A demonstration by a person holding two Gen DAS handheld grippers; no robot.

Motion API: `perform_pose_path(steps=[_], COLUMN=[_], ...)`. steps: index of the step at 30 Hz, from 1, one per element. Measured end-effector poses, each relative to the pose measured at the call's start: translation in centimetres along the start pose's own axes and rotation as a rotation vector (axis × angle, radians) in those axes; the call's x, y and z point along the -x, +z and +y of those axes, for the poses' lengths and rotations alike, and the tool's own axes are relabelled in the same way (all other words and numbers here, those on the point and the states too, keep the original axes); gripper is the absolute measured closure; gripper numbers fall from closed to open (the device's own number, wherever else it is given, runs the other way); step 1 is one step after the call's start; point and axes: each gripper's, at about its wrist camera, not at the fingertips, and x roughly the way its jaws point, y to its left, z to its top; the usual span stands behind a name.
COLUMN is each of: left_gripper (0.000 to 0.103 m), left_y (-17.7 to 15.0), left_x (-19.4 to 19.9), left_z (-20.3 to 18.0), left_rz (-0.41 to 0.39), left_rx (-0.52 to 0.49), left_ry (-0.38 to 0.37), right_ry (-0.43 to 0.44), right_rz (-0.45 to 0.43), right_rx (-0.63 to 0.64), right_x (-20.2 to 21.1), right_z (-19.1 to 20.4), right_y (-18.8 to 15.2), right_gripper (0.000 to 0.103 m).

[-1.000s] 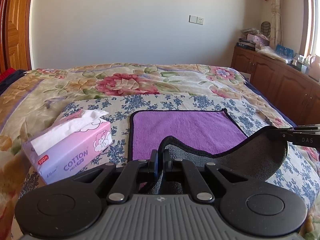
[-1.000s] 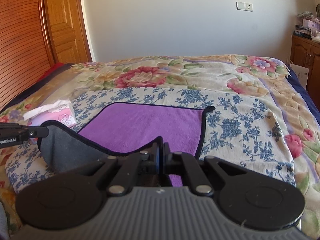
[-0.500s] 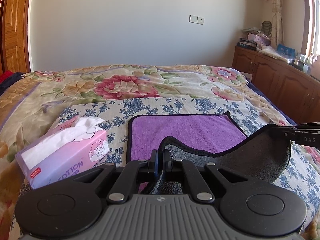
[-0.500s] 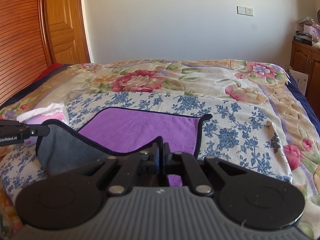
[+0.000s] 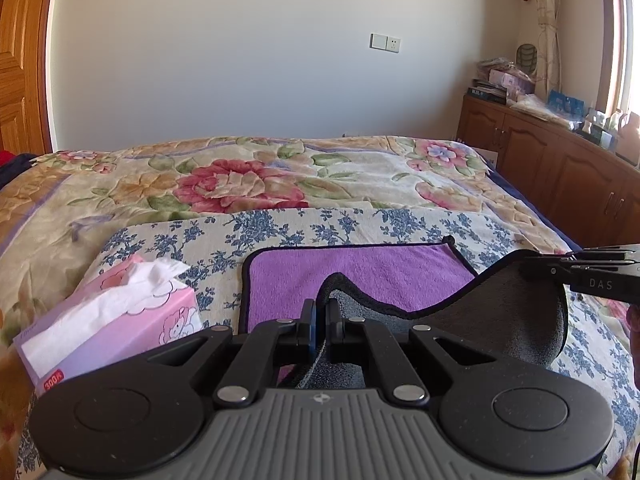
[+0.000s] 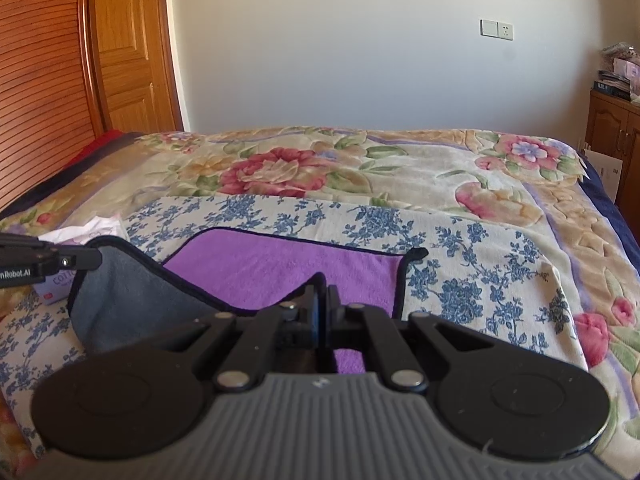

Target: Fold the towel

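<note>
A purple towel [image 5: 360, 276] with a dark hem and grey underside lies on a blue-flowered cloth on the bed; its near edge is lifted and curls forward, grey side up. My left gripper [image 5: 320, 312] is shut on the near left corner. My right gripper [image 6: 322, 296] is shut on the near right corner of the towel [image 6: 288, 268]. In the left wrist view the right gripper [image 5: 536, 266] enters from the right, pinching the hem. The left gripper [image 6: 96, 259] shows at the left edge of the right wrist view. The towel's far half stays flat.
A pink tissue box [image 5: 116, 328] stands just left of the towel, partly hidden behind the left gripper in the right wrist view. The flowered bedspread [image 5: 240, 184] stretches to the far wall. A wooden cabinet [image 5: 560, 176] lines the right side; a wooden door [image 6: 124, 52] stands at left.
Both grippers have carried the lifted near edge forward over the towel. Less purple shows beyond the fold, and the tissue box sits lower and nearer in the left wrist view.
</note>
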Motion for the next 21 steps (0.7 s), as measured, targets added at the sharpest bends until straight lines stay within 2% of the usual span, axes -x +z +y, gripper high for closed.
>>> perform_pose_path(steps=[13, 21], left_gripper=[0.098, 0.098], left_y=[1.9, 2.5], left_x=[-1.6, -2.1], left_z=[0.4, 0.5], left_rz=[-0.012, -0.022], left_rx=[-0.008, -0.010], left_ry=[0.002, 0.006], right_ry=[-0.023, -0.027], right_rz=[-0.024, -0.038], right_rx=[-0.012, 0.026], right_x=[-0.7, -1.2], right_z=[-0.9, -0.7], right_y=[1.1, 1.8], right_gripper=[0.099, 0.099])
